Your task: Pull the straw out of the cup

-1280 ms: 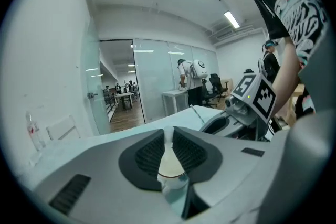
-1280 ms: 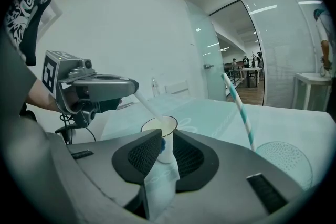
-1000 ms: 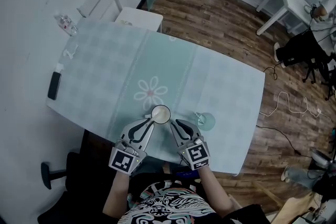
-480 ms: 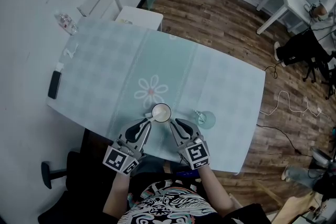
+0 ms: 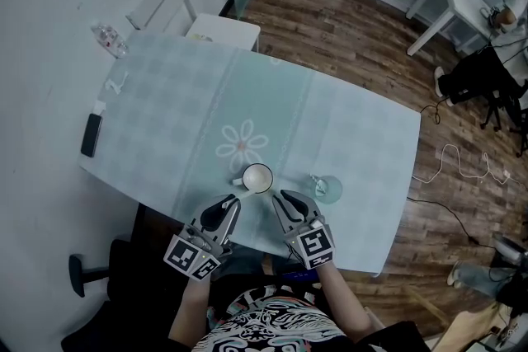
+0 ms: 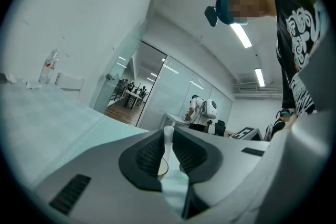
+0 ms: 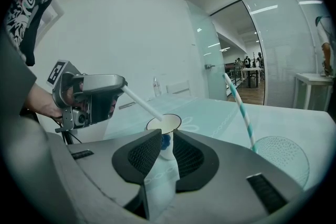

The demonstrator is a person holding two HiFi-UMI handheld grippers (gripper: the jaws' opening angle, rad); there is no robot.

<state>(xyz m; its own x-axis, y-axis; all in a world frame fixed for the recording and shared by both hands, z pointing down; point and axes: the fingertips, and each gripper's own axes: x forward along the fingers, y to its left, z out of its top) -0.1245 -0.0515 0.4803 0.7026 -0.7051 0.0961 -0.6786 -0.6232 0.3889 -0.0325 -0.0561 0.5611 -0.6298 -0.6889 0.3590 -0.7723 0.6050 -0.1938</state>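
A white cup (image 5: pixel 257 177) stands on the pale green tablecloth (image 5: pixel 165 128) near the front edge. My left gripper (image 5: pixel 231 207) is shut on a white straw (image 5: pixel 242 194) that slants up to the cup's rim. In the right gripper view the straw (image 7: pixel 142 104) runs from the left gripper (image 7: pixel 123 87) down to the cup (image 7: pixel 164 126); its far end meets the rim. The straw (image 6: pixel 168 136) shows pinched between the pads in the left gripper view. My right gripper (image 5: pixel 281 199) sits just right of the cup, jaws narrowly apart with nothing held (image 7: pixel 165 153).
A clear glass (image 5: pixel 327 189) with a striped straw (image 7: pixel 241 107) stands right of the cup. A dark phone (image 5: pixel 91 134) and a plastic bottle (image 5: pixel 109 39) lie at the table's far left. A white chair (image 5: pixel 161 4) stands behind the table.
My left gripper has drawn back a little from the cup toward the person and rolled, taking the straw with it. The right gripper and the cup have stayed put.
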